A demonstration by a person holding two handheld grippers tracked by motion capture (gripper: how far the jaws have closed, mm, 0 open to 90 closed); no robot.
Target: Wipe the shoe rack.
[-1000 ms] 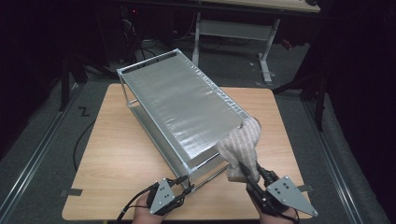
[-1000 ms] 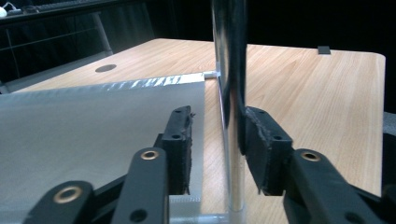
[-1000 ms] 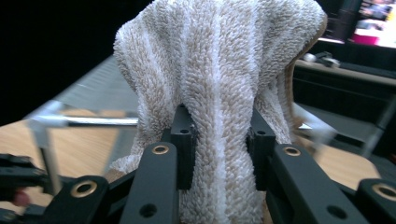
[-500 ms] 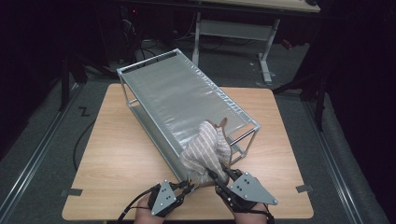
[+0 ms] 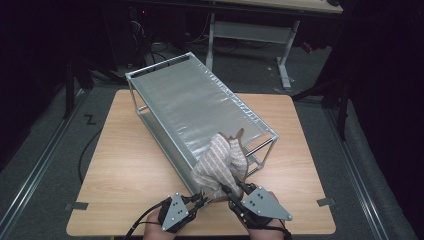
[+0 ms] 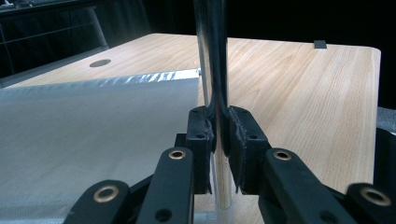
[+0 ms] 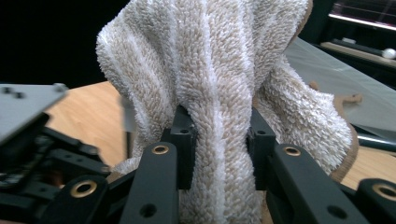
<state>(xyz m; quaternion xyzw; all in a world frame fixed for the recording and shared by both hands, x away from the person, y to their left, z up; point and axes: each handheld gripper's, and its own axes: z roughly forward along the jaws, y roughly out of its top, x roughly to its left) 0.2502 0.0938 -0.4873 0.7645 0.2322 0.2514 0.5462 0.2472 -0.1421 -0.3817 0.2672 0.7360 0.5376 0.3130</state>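
left gripper [image 5: 199,203] is clamping the rack's near corner post [image 6: 214,70] | right gripper [image 5: 231,192] is pinching the striped towel [image 5: 219,165], bunched over the mesh rack's [image 5: 190,107] near end | wiping is barely starting, most mesh remaining

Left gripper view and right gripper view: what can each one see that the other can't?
The left gripper view shows the left gripper shut on the shiny metal rack post. The right gripper view shows the right gripper shut on the fluffy beige-and-white striped towel. Both show the light wooden table and the rack's silvery mesh shelf.
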